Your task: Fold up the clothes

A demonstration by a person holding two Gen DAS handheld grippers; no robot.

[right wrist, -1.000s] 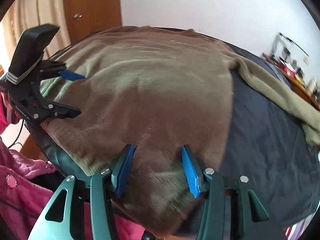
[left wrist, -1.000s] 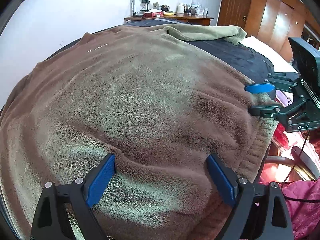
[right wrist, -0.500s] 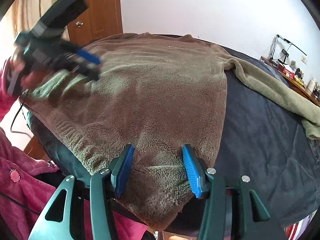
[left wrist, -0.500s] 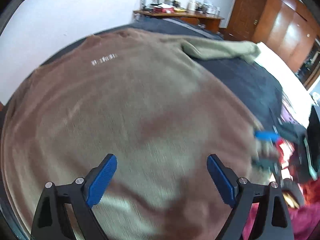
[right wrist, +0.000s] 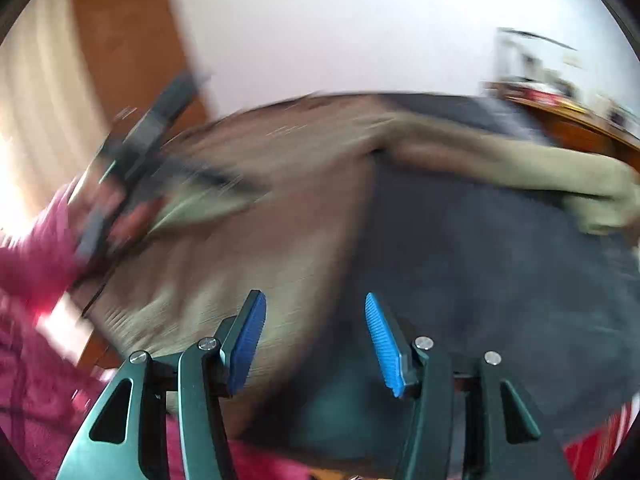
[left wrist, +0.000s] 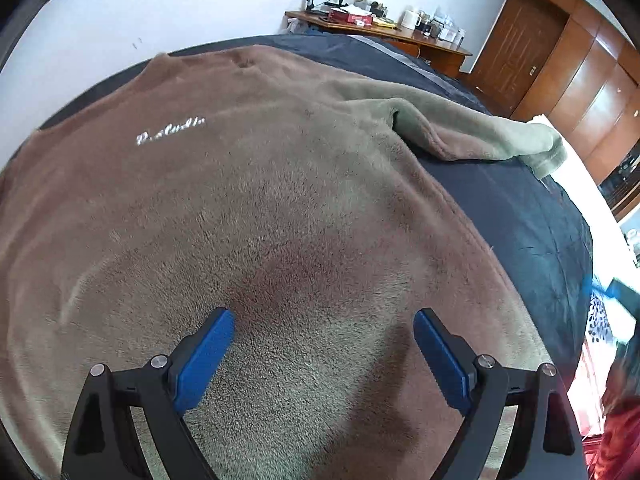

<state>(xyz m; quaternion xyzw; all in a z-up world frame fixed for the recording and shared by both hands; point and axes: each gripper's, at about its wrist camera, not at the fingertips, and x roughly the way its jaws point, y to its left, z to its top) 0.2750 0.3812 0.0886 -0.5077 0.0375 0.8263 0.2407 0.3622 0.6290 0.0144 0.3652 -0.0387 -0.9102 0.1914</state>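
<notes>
Lying flat on the dark bed: brown fleece top. Left gripper spread wide above it, nothing grasped; right gripper, blurred, opening, apparently empty.

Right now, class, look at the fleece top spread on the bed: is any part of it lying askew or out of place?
Yes. The fleece top lies mostly flat on the dark bed cover, but one sleeve stretches sideways across the cover, bunched and rumpled near its cuff. Nothing looks torn or spilled.
</notes>
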